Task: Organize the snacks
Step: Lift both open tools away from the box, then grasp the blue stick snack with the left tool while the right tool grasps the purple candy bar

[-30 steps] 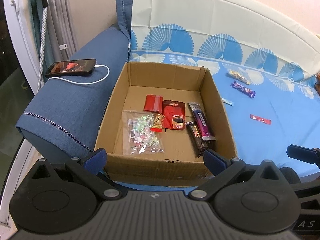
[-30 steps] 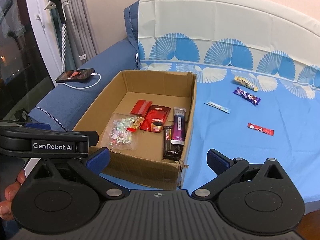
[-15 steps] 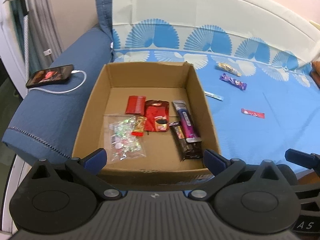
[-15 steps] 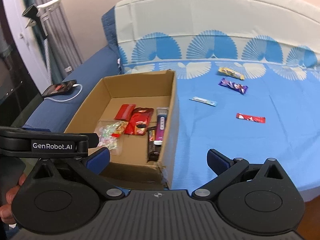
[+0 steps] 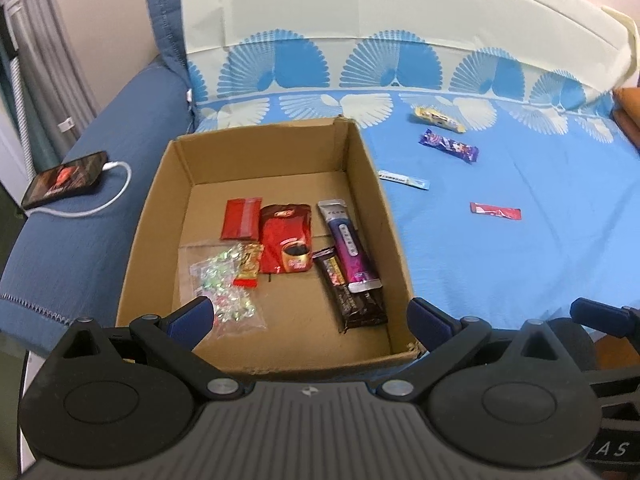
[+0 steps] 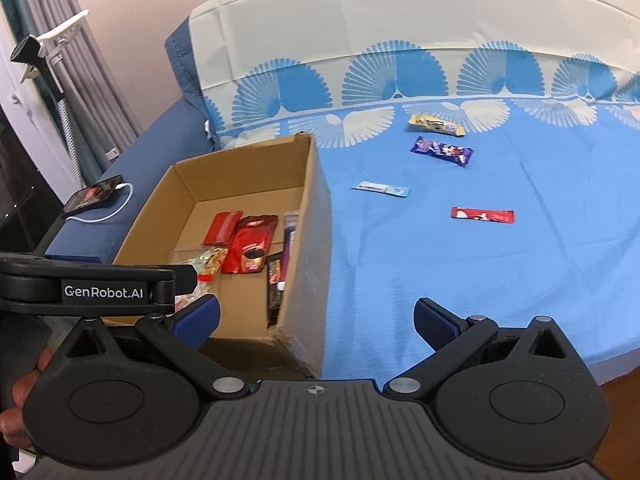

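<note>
Cardboard box (image 5: 264, 216) sits on the blue patterned sheet (image 6: 440, 264) of the sofa, its open top facing up and its left wall against the denim armrest (image 5: 100, 208). Inside lie a red packet (image 5: 241, 219), a red coffee sachet (image 5: 285, 238), a purple bar (image 5: 349, 245), a dark brown bar (image 5: 352, 300) and a clear bag of sweets (image 5: 218, 284), grouped toward the near half, with bare cardboard floor behind them. To the right of the box the sheet is broad and open; four snacks lie there well apart: a yellow bar (image 6: 436, 125), a purple wrapper (image 6: 442, 151), a pale blue stick (image 6: 381, 188) and a red stick (image 6: 482, 215). A phone (image 5: 66, 179) on a white cable rests on the armrest.

Since a second ago both views have swung right, so more open sheet shows and the box has slid leftward in each.

The left gripper (image 5: 310, 318) hangs over the box's near edge, jaws spread wide and holding nothing. The right gripper (image 6: 316, 322) hovers by the box's near right corner, jaws likewise wide apart and bare. "GenRobot.AI" reads on the left gripper's side in the right view; "AS" shows at the left view's lower right.
</note>
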`<state>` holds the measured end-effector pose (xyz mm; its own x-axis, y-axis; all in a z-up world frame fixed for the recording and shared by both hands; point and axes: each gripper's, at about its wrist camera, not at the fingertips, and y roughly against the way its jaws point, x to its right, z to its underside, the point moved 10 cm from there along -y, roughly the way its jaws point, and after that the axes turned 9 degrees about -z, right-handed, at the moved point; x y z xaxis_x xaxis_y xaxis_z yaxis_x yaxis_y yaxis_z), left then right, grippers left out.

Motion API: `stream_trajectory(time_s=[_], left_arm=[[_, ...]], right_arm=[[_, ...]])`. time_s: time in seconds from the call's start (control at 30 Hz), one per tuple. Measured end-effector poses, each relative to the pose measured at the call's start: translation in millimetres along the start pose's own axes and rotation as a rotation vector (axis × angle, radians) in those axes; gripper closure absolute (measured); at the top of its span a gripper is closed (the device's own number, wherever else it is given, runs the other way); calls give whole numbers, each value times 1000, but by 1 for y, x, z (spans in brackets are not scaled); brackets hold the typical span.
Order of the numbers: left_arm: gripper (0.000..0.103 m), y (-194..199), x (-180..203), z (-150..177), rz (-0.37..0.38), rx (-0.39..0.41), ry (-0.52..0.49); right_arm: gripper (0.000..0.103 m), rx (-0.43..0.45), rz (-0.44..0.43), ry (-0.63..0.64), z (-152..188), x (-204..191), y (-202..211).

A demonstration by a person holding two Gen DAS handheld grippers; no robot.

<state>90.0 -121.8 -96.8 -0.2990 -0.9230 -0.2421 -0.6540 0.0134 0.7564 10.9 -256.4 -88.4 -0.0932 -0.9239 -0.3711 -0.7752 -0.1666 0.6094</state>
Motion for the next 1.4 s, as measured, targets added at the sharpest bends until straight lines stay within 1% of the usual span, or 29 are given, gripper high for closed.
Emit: stream_trajectory(time_s=[0.13, 0.23, 0.37, 0.47, 0.6, 0.67, 0.73, 0.8, 0.83, 0.93, 1.0, 1.07, 1.13, 1.2, 1.27, 1.33, 1.4], left_arm=[[0, -8, 15, -11, 8, 1, -31], [0, -15, 31, -22, 18, 2, -61], [0, -28, 54, -40, 44, -5, -103], [0, -43, 74, -60, 70, -22, -109], [0, -70, 100, -89, 68, -23, -132], [0, -86, 115, -101, 62, -24, -176], [0, -104, 134, -116, 76, -20, -232], [0, -125, 157, -129, 103, -19, -330], [0, -138, 171, -136, 118, -19, -409], [0, -180, 205, -151, 119, -18, -605], [0, -216, 225, -159, 116, -52, -700], [0, -249, 238, -163, 115, -107, -755], [0, -280, 248, -160, 139, -183, -819], [0, -307, 253, -155, 141, -243, -890], [0, -330, 253, -150, 120, -264, -965], [0, -350, 253, -150, 90, -260, -1024], [0, -356, 254, -154, 149, -288, -1029]], right_arm=[[0, 14, 27, -40, -5, 21, 4], [0, 24, 68, -65, -8, 44, 6], [0, 31, 131, -122, -12, 85, 4], [0, 39, 179, -145, -19, 117, 0], [0, 51, 242, -144, -34, 160, -12], [0, 52, 271, -137, -44, 182, -22], [0, 57, 294, -135, -56, 203, -32], [0, 54, 319, -135, -67, 225, -43], [0, 56, 326, -132, -74, 236, -50], [0, 44, 332, -101, -94, 262, -80], [0, 32, 308, -61, -109, 278, -105], [0, 17, 287, -11, -125, 292, -134], [0, -14, 255, 62, -142, 302, -169], [0, -46, 209, 129, -158, 308, -205], [0, -94, 152, 183, -167, 310, -242], [0, -147, 105, 219, -172, 310, -279], [0, -171, 90, 247, -174, 310, -306]])
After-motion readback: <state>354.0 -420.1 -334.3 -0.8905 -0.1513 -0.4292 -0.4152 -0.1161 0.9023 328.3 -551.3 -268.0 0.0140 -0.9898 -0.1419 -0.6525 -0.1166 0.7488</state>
